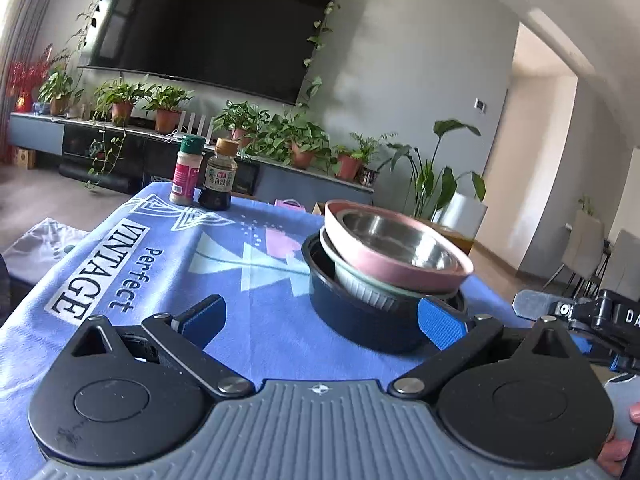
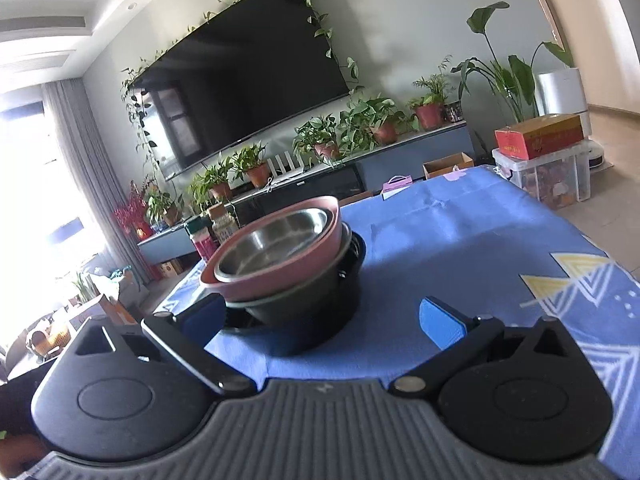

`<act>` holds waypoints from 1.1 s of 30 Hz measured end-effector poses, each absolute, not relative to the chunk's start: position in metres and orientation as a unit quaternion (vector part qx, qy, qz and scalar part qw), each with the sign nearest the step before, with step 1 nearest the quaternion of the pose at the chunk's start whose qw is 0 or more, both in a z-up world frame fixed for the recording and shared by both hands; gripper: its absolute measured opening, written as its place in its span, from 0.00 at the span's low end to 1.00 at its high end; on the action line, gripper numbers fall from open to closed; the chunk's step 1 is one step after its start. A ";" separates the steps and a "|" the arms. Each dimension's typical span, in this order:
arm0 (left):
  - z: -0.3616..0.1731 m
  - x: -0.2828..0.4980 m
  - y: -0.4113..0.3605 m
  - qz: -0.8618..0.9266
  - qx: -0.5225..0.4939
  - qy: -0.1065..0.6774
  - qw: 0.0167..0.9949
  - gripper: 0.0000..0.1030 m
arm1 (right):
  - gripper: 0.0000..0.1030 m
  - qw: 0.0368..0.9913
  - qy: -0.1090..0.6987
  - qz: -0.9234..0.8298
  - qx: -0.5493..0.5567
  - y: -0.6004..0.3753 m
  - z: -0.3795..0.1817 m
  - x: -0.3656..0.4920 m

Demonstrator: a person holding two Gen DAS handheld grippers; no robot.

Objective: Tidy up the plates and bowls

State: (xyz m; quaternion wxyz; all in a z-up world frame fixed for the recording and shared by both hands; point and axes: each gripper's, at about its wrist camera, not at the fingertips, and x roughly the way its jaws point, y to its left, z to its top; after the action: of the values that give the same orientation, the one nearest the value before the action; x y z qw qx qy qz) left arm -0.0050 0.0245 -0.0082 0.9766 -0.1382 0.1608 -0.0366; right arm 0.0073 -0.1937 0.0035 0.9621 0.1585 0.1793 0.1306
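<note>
Both grippers, left (image 1: 322,318) and right (image 2: 322,320), stand wide apart and empty beside the leaning stack of 4 nested bowls (image 1: 384,268) on the blue patterned tablecloth (image 1: 248,320), so stacking looks finished; squaring the tilted pink steel-lined bowl (image 2: 276,248) likely follows.

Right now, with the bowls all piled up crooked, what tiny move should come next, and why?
Probably nudge the tilted pink bowl level. It leans on the pale bowl inside the dark bowl, and both the left gripper and right gripper are open and empty.
</note>
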 end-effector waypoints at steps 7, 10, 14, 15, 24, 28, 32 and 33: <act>-0.009 -0.002 0.019 -0.041 -0.114 0.169 0.978 1.00 | 1.00 0.966 0.165 0.139 0.145 -0.187 0.007 0.003; -0.008 -0.003 0.012 -0.045 -0.097 0.172 0.979 1.00 | 1.00 0.968 0.166 0.148 0.115 -0.180 0.006 0.005; -0.008 -0.003 0.006 -0.046 -0.080 0.174 0.980 1.00 | 1.00 0.970 0.177 0.149 0.067 -0.167 0.000 0.008; -0.008 -0.003 0.006 -0.046 -0.080 0.174 0.980 1.00 | 1.00 0.970 0.180 0.150 0.061 -0.166 -0.001 0.010; -0.008 -0.004 0.008 -0.041 -0.086 0.174 0.980 1.00 | 1.00 0.970 0.183 0.150 0.056 -0.164 -0.008 0.007; -0.009 -0.004 0.007 -0.039 -0.085 0.176 0.980 1.00 | 1.00 0.970 0.187 0.148 0.052 -0.161 -0.008 0.006; -0.009 -0.004 0.006 -0.040 -0.082 0.177 0.980 1.00 | 1.00 0.970 0.188 0.148 0.053 -0.161 -0.008 0.006; -0.009 -0.004 0.006 -0.040 -0.081 0.177 0.980 1.00 | 1.00 0.969 0.188 0.148 0.053 -0.160 -0.009 0.006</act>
State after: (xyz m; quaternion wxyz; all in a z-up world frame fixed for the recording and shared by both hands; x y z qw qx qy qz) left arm -0.0044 0.0056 -0.0090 0.9800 -0.0814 0.1769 -0.0402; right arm 0.0056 -0.1605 -0.0088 0.9694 0.0529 0.1884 0.1479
